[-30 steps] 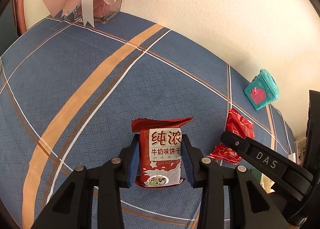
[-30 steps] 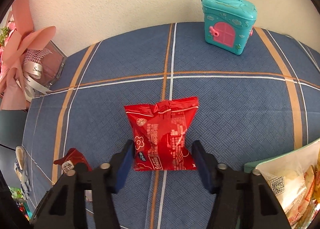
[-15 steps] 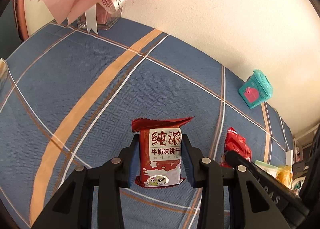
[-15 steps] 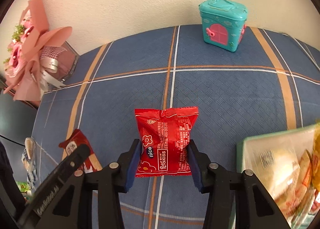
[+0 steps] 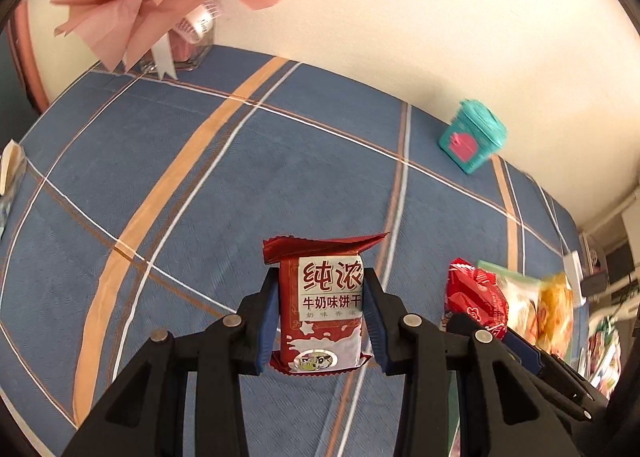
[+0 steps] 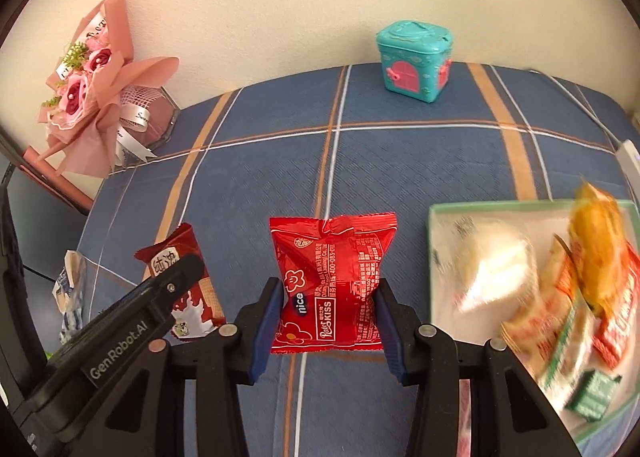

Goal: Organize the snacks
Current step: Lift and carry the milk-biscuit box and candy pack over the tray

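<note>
Plaid cloth (image 6: 400, 161) | left tongs (image 5: 322, 321) clamp biscuit pack (image 5: 322, 297) | right tongs (image 6: 328, 317) clamp red pouch (image 6: 330, 281)

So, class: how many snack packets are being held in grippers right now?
2. The dark red biscuit packet is clamped in the left gripper; the bright red packet is clamped in the right gripper. Other snacks lie in the tray, not held.

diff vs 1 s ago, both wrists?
Right gripper has just closed on the red snack bag and lifted it; the snack tray is now in view. Left gripper stays clamped on the biscuit packet, also raised. Teal box and bouquet unmoved.
</note>
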`<state>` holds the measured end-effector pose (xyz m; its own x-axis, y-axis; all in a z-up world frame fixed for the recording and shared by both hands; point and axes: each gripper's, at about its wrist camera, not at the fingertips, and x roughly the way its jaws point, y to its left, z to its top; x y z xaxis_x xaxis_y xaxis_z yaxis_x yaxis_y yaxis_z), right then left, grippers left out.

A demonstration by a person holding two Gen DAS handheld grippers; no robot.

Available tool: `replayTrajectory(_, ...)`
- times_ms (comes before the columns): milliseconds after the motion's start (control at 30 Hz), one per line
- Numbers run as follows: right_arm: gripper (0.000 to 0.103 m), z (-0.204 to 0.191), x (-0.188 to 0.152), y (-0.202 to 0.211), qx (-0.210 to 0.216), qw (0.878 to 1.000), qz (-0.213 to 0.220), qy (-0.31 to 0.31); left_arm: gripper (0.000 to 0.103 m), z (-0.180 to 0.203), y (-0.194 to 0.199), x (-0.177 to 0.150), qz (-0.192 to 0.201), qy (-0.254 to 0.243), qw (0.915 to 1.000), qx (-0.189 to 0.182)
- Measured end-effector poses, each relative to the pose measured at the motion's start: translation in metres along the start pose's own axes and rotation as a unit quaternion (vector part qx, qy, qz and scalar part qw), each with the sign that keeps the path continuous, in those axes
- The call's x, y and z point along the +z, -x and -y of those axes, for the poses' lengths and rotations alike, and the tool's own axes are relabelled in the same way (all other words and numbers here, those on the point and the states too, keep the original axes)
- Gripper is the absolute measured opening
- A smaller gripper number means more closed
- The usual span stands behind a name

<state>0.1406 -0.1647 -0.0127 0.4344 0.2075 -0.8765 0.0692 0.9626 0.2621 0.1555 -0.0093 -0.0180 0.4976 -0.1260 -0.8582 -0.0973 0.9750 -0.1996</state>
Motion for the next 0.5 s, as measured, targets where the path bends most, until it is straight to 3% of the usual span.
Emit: replayTrajectory(500,0.048,0.032,-0.042,0.048,0.004,0.999,0.032,-0.031,0.040,0.027,0.045,-0.026,0.017,-0.030,0.9994,-0.005)
